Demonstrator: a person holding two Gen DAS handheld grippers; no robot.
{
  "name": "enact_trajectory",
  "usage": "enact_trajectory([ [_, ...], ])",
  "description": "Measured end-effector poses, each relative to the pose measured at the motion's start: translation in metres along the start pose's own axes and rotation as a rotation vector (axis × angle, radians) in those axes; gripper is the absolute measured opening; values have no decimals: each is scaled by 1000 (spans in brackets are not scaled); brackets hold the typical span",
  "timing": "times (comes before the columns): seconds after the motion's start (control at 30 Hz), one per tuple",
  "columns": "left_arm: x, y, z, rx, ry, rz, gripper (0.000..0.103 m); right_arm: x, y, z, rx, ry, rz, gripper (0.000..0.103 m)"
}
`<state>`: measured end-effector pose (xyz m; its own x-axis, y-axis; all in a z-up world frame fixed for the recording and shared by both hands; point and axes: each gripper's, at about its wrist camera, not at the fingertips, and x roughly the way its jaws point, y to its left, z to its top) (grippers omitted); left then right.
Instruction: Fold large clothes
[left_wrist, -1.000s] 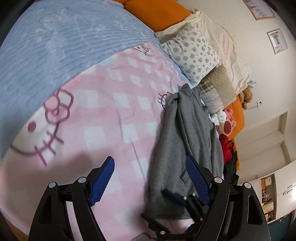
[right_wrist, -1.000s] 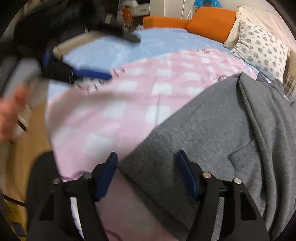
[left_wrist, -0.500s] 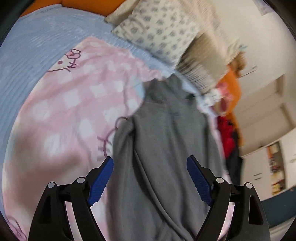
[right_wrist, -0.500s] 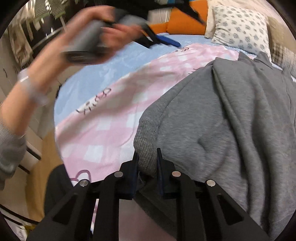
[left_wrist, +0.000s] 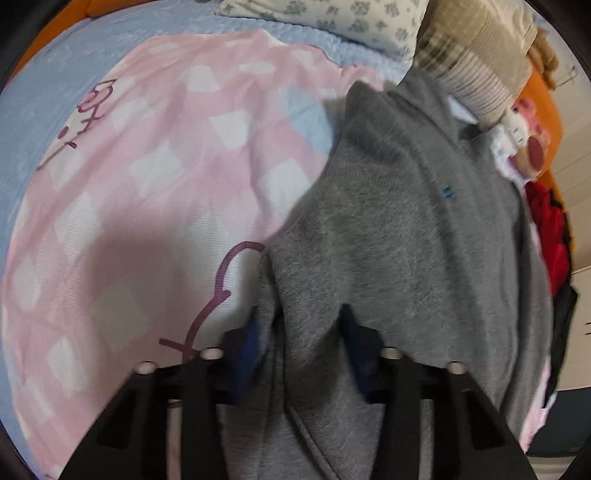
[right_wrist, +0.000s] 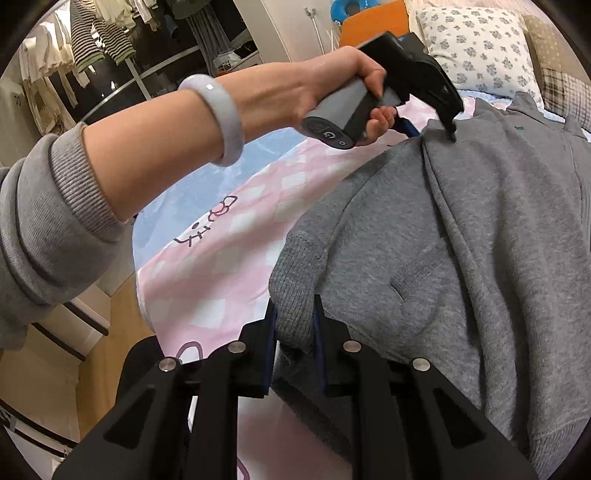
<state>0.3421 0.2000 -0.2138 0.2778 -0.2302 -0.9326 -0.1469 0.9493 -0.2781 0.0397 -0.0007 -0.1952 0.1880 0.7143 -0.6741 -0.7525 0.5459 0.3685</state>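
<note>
A large grey sweatshirt (left_wrist: 399, 229) lies partly folded on a pink checked blanket (left_wrist: 155, 177). It also fills the right of the right wrist view (right_wrist: 480, 240). My left gripper (left_wrist: 301, 332) has its blue pads closed around a raised fold of the grey cloth near the shoulder. In the right wrist view the left gripper (right_wrist: 439, 125) is seen pinching that fold, held by a hand. My right gripper (right_wrist: 293, 325) is shut on the ribbed hem of the sweatshirt at its near left corner.
A blue bedspread (left_wrist: 44, 96) lies under the blanket. A flowered pillow (right_wrist: 476, 51), a plaid cushion (left_wrist: 469, 70) and plush toys (left_wrist: 524, 133) line the headboard. Red and black clothes (left_wrist: 554, 243) lie at the bed's right edge. A clothes rack (right_wrist: 92, 48) stands left.
My left gripper swung over from the bare blanket to the sweatshirt and closed on a fold. My right gripper closed on the hem and has kept hold.
</note>
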Motion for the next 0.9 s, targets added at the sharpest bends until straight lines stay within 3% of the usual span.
enact_trajectory([
  [0.07,-5,-2,1,-15,7,8,28,-3,-2,-1,5,-6,8,18],
  [0.23,-38,-25,5,-10,-46,66,23,-21,-10,-2,41,-47,33,17],
  [0.5,-85,-146,-1,206,-158,149,22,-83,-36,-18,148,-149,60,17],
  [0.7,-54,-234,-11,310,-134,172,22,-117,-61,-44,247,-198,26,17],
  [0.9,-7,-263,-25,311,-108,173,22,-142,-92,-70,351,-228,-6,17],
])
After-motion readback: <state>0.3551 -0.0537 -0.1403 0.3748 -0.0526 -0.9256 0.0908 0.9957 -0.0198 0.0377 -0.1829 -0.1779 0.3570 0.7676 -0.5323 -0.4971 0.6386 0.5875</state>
